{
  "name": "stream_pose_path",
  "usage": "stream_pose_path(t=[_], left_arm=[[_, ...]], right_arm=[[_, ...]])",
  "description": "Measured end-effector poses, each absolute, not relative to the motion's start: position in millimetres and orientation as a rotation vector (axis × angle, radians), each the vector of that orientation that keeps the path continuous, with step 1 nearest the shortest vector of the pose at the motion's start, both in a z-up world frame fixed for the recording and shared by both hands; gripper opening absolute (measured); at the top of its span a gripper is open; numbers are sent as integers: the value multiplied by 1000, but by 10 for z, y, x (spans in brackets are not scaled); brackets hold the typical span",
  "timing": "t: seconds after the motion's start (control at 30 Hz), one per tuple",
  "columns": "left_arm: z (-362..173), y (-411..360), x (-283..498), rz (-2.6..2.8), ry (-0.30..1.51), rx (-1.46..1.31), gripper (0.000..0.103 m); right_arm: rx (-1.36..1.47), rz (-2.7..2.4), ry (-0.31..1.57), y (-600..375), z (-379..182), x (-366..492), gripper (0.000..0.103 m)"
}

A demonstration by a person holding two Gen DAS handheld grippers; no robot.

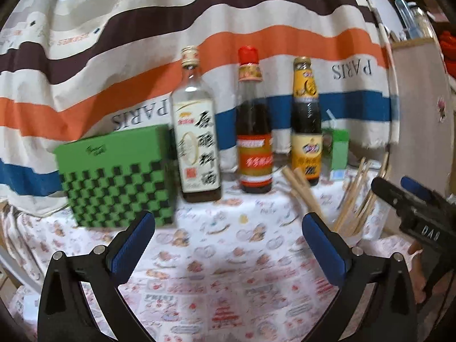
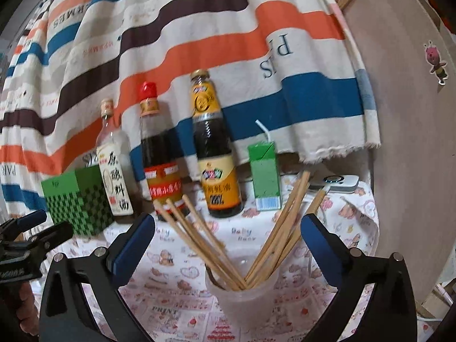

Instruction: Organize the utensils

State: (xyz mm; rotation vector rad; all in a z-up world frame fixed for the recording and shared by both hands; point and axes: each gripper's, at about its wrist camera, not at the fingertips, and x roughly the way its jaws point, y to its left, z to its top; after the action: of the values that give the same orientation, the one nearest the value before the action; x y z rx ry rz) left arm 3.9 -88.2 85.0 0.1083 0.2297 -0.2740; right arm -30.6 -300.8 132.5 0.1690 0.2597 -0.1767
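Observation:
Several wooden chopsticks (image 2: 196, 239) stand fanned out in a translucent plastic cup (image 2: 242, 296) on the patterned tablecloth (image 2: 176, 256). My right gripper (image 2: 228, 219) is open, its blue pads on either side of the sticks and touching none; the cup sits low between its arms. In the left wrist view the same chopsticks (image 1: 353, 199) lean at the right, beyond my left gripper (image 1: 228, 218), which is open and empty over bare cloth. The right gripper (image 1: 396, 184) shows at that view's right edge. The left gripper (image 2: 48, 225) shows at the left edge of the right wrist view.
Behind stand a green checkered box (image 1: 114, 182), a clear bottle (image 1: 196, 142), a red-capped sauce bottle (image 1: 253, 131), a yellow-labelled dark bottle (image 1: 306, 125) and a green drink carton (image 2: 265, 176) with a straw. A striped cloth (image 1: 142, 57) hangs at the back. A wooden board (image 2: 407, 114) stands right.

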Motion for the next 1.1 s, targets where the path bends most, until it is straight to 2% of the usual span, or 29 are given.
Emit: stream_pose_path(t=[0.43,1.1], left_arm=[[353,-523,164,-191,277,18,102],[112,-514,165,-164,291,41,102]], right_arm=[[74,-150,373,-2752,866,-146,103],[22,-157,438,-2670,646,-94,103]])
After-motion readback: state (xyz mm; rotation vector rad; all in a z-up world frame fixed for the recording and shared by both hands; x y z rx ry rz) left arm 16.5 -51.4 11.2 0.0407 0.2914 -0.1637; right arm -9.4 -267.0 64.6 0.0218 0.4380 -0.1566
